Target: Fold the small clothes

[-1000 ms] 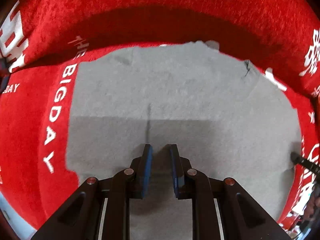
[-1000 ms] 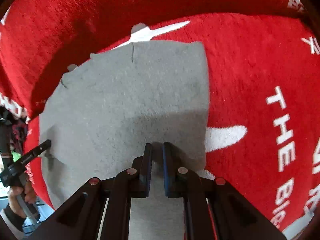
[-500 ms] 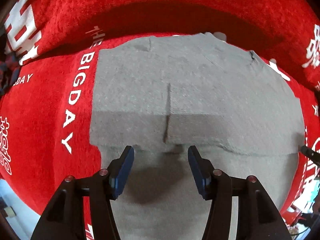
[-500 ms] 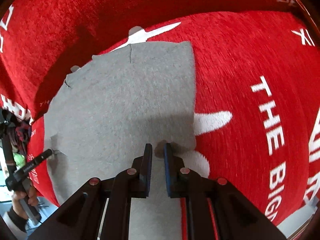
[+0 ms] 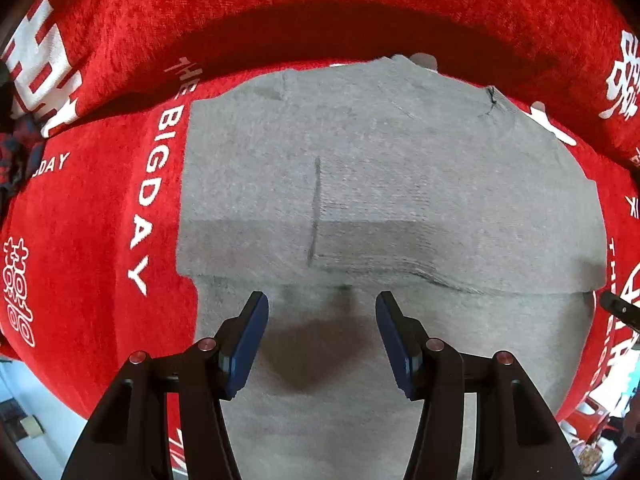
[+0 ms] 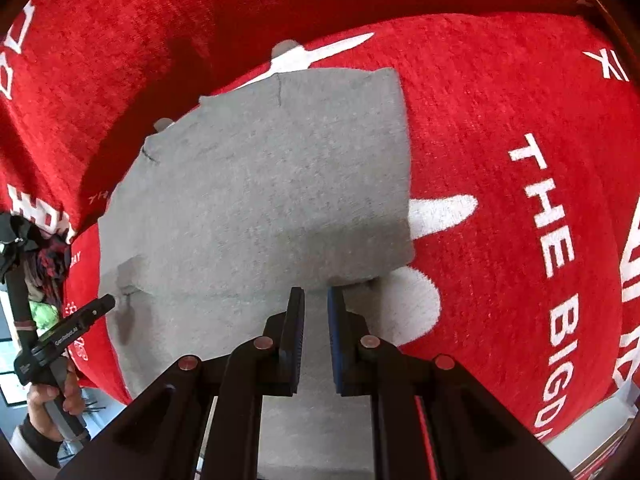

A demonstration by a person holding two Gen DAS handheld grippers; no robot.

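A grey garment point(image 5: 400, 160) lies folded flat on a red cloth point(image 5: 100, 220) with white lettering. Its folded-over upper layer ends in a straight edge just ahead of my left gripper point(image 5: 318, 304). That gripper hangs above the garment pointing down, open wide, with nothing between its blue pads. In the right wrist view the same garment point(image 6: 260, 200) fills the middle. My right gripper point(image 6: 316, 292) hovers over its near right corner with only a narrow gap between the pads and no cloth pinched. The left gripper's tip point(image 6: 100, 304) shows at the garment's left edge.
The red cloth point(image 6: 500, 120) rises in a fold behind the garment. A person's hand point(image 6: 52, 404) holds the left gripper's handle at the lower left. The surface's edge and light floor show at the bottom corners. Dark bundled fabric point(image 6: 44, 256) lies at the far left.
My left jaws went from nearly shut to wide open, letting go of the grey fold. Both grippers lifted a little off the garment, and the right pads parted slightly.
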